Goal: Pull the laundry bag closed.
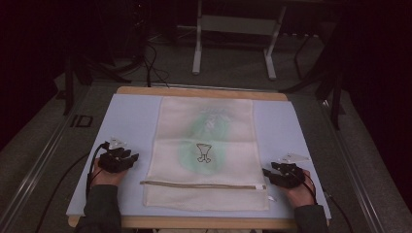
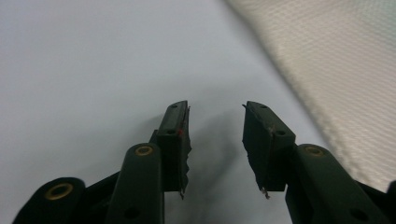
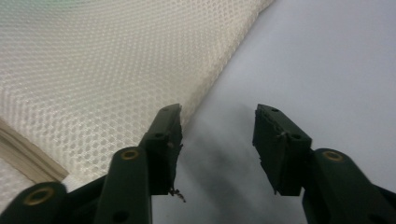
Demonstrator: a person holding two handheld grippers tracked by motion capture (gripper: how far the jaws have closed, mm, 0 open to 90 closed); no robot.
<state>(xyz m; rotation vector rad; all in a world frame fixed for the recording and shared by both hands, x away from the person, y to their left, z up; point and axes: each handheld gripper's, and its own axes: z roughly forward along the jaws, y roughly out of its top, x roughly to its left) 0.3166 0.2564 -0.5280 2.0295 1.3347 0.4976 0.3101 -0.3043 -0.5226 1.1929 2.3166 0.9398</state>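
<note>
A flat cream mesh bag (image 1: 206,155) lies on the pale blue desk (image 1: 131,121). The left claw (image 1: 127,156) and the right claw (image 1: 268,173) sit beside it, both open and empty.

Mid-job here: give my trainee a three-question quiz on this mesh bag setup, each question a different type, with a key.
1. True or false: the left tongs are shut on the mesh laundry bag.
2. Near which end of the bag does the zipper run: A) far end, B) the person's end?
3. What surface lies under the right tongs?

Key:
1. False; both sets of tongs stand open and hold nothing.
2. B.
3. The pale blue mat, right beside the bag's edge.
</note>
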